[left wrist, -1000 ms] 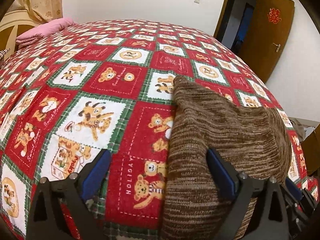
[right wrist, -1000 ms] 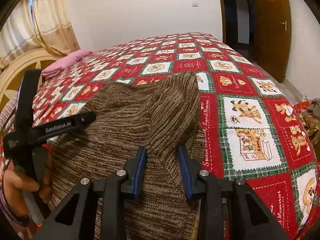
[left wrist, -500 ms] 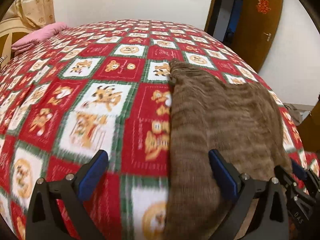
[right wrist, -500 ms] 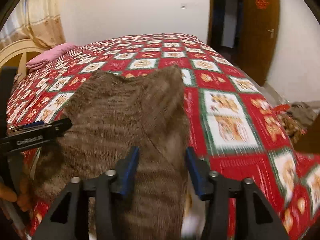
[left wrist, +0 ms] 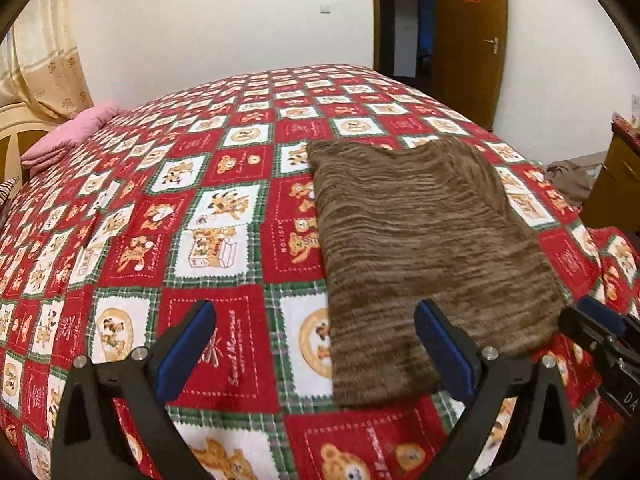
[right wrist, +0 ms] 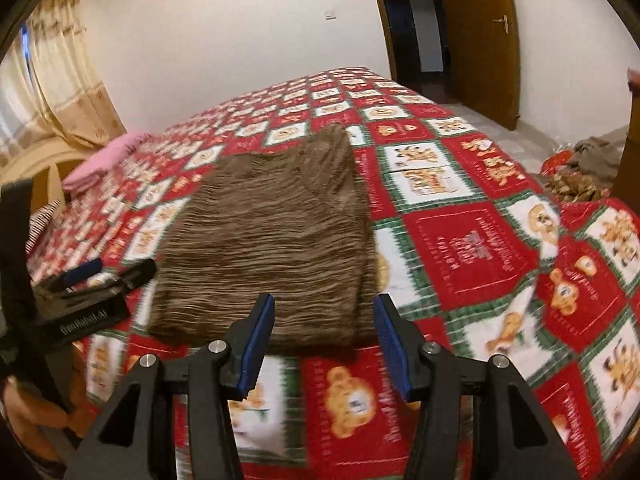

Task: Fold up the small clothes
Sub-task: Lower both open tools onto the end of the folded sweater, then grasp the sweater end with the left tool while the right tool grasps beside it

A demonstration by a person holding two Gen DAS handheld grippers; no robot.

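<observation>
Brown striped knitwear, a folded garment [left wrist: 432,248], lies flat on a bed's red, green and white teddy-bear quilt [left wrist: 224,216], right of centre in the left wrist view and just left of centre in the right wrist view. The left gripper [left wrist: 316,350], at the bottom of its own frame, has its blue-padded jaws spread wide and empty, one pad over bare quilt and the other over the garment's near edge. The right gripper [right wrist: 324,344], low in its frame, has its jaws parted to a middling gap with nothing between them, the garment's near edge just beyond its tips. A pink pillow [left wrist: 72,136] rests at the left edge of the bed. A wooden door [right wrist: 480,40] stands open at upper right, and crumpled clothing [right wrist: 596,160] lies on the floor at right.
</observation>
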